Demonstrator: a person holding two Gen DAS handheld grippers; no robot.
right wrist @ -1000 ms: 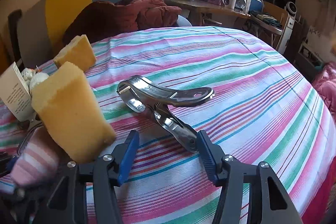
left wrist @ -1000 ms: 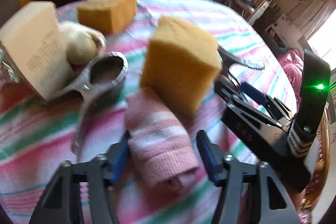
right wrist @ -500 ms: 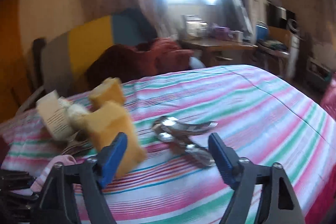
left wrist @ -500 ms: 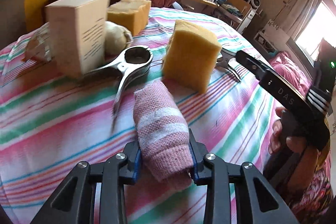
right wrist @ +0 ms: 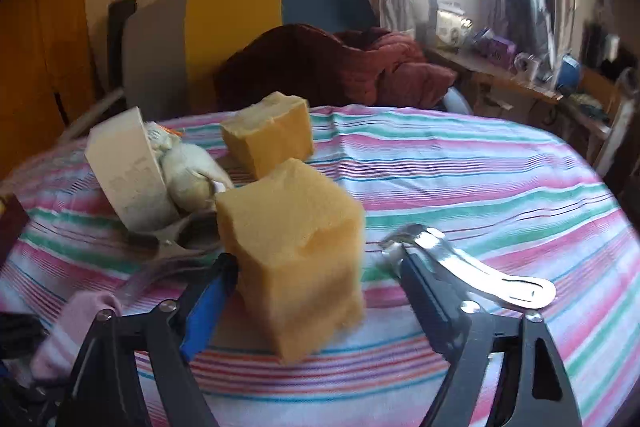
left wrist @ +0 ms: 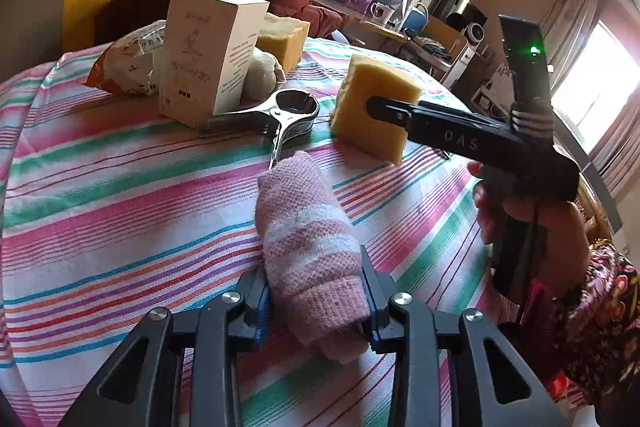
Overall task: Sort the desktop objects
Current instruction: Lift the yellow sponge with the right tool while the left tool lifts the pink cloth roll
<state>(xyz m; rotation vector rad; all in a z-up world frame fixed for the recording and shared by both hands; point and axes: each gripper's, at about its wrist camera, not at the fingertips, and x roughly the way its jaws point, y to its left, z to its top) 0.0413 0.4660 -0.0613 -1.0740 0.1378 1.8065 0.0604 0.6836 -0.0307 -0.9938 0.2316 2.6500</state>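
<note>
A pink, white-striped rolled cloth [left wrist: 308,235] lies on the striped tablecloth. My left gripper [left wrist: 316,291] is shut on its near end, both pads pressing its sides while the jaws are opening slightly. In the right wrist view the roll [right wrist: 80,319] shows at the lower left. A yellow sponge block [right wrist: 292,227] stands between the jaws of my right gripper [right wrist: 316,263], which are closing. The left pad is at the sponge's side and the right pad stands apart from it. In the left wrist view one right finger [left wrist: 400,113] crosses the sponge [left wrist: 372,115].
A second sponge [right wrist: 268,139], a white box [left wrist: 208,55], a cream soft toy [left wrist: 262,75], a snack bag [left wrist: 128,63] and a steel ring tool [left wrist: 288,107] crowd the far left. A steel clip [right wrist: 480,271] lies right of my right gripper. A hand [left wrist: 532,219] holds the right gripper's handle.
The left gripper closed on the pink roll and drew back with it. The right gripper left the steel clip, swung left and now straddles the sponge with wider jaws.
</note>
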